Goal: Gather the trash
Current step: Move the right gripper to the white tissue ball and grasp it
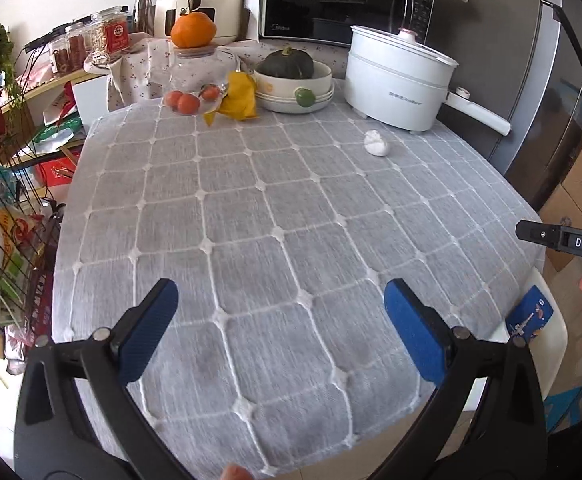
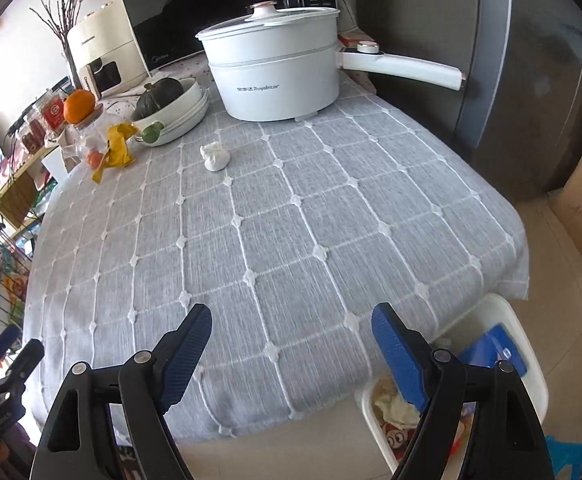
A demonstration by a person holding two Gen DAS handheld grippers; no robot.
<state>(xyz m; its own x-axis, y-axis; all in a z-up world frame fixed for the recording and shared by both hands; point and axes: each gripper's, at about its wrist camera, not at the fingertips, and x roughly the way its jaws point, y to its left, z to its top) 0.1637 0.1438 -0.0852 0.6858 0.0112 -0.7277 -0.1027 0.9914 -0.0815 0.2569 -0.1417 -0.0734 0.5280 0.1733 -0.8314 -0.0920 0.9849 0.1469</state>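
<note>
jaws: left gripper and right gripper both spread apart, empty
risk: crumpled tissue squashes and slips free; yellow wrapper snags the glass jar

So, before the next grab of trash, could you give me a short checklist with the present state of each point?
1. Left hand-held gripper open and empty: ok.
2. Right hand-held gripper open and empty: ok.
3. Trash in sight: a crumpled white paper ball and a yellow wrapper lie on the tablecloth: ok.
4. Free path to the paper ball: it lies apart from the white pot and the bowl: ok.
5. Trash bin by the table's near right corner, open on top: ok.
6. Room left in the bin: cannot tell.
</note>
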